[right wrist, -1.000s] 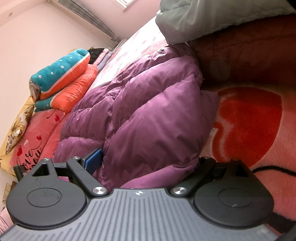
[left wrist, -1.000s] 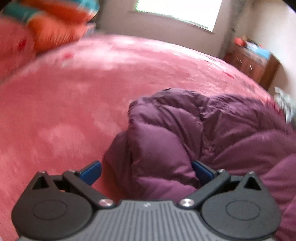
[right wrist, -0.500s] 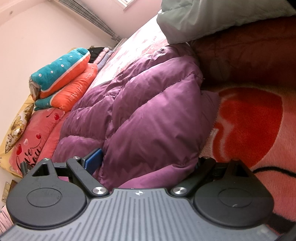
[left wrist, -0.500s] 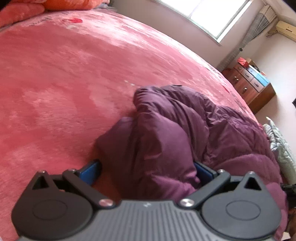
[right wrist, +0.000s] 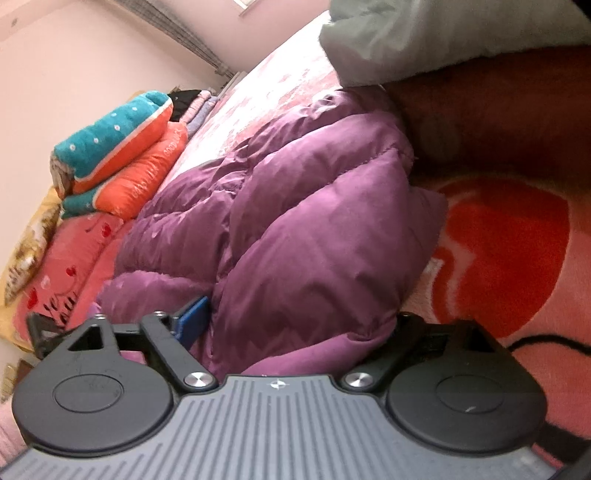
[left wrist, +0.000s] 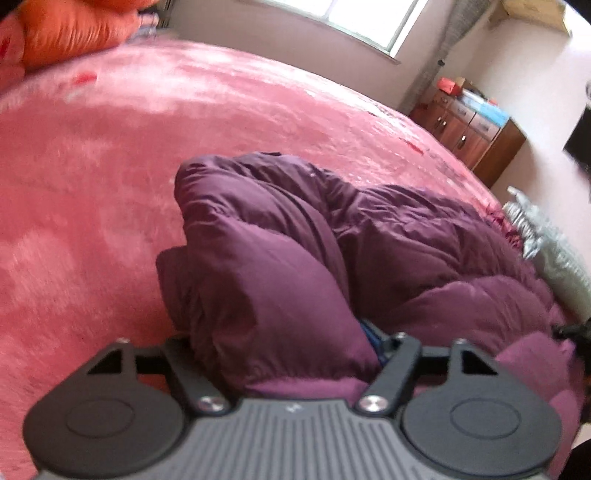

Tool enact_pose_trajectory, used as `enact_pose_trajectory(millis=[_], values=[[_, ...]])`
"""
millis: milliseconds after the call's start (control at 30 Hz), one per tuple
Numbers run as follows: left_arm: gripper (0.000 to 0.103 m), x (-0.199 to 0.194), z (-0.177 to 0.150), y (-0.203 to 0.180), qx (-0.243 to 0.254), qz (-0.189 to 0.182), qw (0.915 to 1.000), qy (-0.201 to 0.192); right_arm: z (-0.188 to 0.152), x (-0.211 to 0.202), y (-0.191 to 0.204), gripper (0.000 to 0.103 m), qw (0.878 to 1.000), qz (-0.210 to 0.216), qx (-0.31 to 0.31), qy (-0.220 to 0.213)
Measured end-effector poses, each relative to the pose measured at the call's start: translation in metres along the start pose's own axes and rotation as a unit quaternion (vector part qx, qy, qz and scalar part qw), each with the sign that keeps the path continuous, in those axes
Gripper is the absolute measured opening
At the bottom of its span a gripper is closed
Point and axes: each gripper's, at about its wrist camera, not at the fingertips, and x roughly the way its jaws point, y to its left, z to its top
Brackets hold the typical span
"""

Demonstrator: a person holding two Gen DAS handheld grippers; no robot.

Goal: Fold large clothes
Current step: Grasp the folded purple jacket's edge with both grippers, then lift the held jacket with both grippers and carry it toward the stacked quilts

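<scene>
A puffy purple down jacket (left wrist: 406,236) lies crumpled on the pink bed cover (left wrist: 184,110). My left gripper (left wrist: 280,332) is at its near end. Its jaws are closing on a thick fold that fills the gap and swells over both pads; only a blue fingertip (left wrist: 371,334) shows. In the right wrist view the jacket (right wrist: 295,221) has its hem lying between the jaws of my right gripper (right wrist: 295,321). These jaws stand wide and are just starting to close. The blue left finger (right wrist: 192,314) sits beside the fabric, and the other finger is hidden under the hem.
Folded teal and orange quilts (right wrist: 118,158) are stacked by the pillows at the head of the bed. A grey garment (right wrist: 424,33) and a dark red one (right wrist: 498,110) lie beyond the jacket. A wooden cabinet (left wrist: 476,133) stands past the bed's far corner.
The left gripper's jaws have narrowed onto the jacket fold, and its view has swung across the bed. The right gripper has stayed in place with its jaws barely narrower.
</scene>
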Motion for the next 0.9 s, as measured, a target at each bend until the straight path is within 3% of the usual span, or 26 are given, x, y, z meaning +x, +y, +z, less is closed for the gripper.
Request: enact_pose_trajectory(millis=[133, 300, 567, 633, 767, 900], values=[[0.059, -0.007, -0.001, -0.030, 0.052, 0.042, 0.9975, -0.020, -0.004, -0.002, 0.015, 0.079, 0.999, -0.021, -0.033, -0.014], [0.054, -0.014, -0.010, -0.064, 0.091, 0.098, 0.9898, -0.051, -0.011, -0.005, 0.046, 0.064, 0.992, -0.076, -0.096, -0.029], [0.047, -0.010, -0.022, -0.114, 0.150, 0.199, 0.9644, -0.088, -0.031, -0.003, 0.083, 0.051, 0.973, -0.145, -0.172, -0.055], [0.045, -0.013, -0.023, -0.119, 0.147, 0.202, 0.9637, -0.095, -0.037, -0.004, 0.088, 0.048, 0.969, -0.157, -0.179, -0.063], [0.043, -0.025, -0.023, -0.110, 0.120, 0.186, 0.9702, -0.099, -0.051, -0.007, 0.100, 0.046, 0.960, -0.180, -0.199, -0.076], [0.041, -0.031, -0.024, -0.107, 0.101, 0.179, 0.9735, -0.100, -0.051, -0.007, 0.097, 0.046, 0.959, -0.189, -0.192, -0.085]])
